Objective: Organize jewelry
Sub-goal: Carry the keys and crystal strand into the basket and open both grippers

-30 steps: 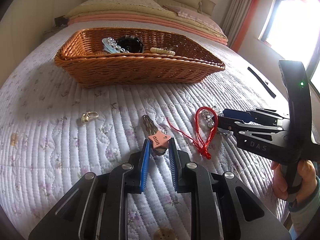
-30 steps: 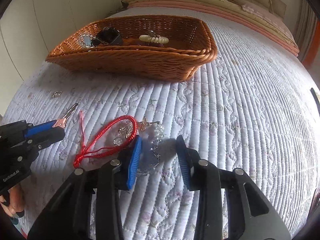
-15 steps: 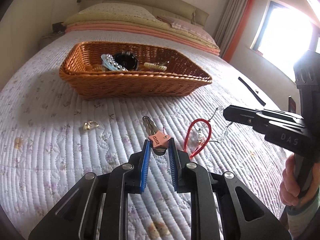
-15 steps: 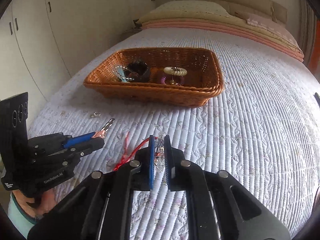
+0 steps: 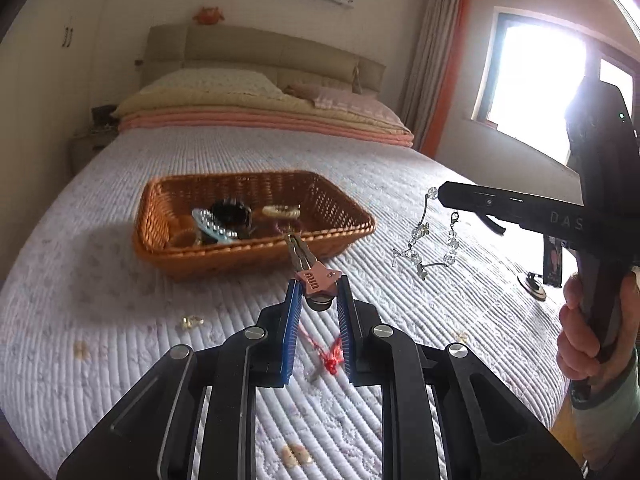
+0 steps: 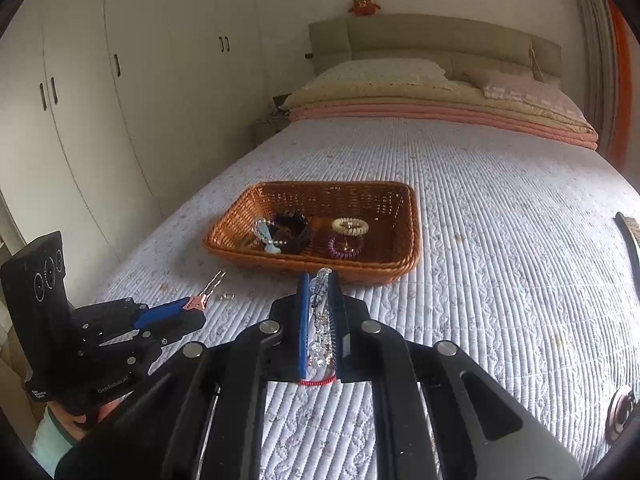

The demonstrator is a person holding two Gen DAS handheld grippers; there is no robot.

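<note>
Left wrist view: the left gripper (image 5: 316,298) is clamped on a pink hair clip (image 5: 310,268), stiff and light, pinched at its flat tab, held up just in front of the wicker basket (image 5: 344,236). To the basket's right the right gripper (image 5: 440,192) dangles a crystal bracelet (image 5: 424,240) (limp, swinging, probably fragile). A red cord (image 5: 330,354) lies on the quilt below.

Right wrist view: jaws together on the bracelet's beads (image 6: 320,312), just short of the basket (image 6: 412,236), which holds a black scrunchie (image 6: 294,230), a cream coil tie (image 6: 350,226), a purple one (image 6: 346,248).
</note>
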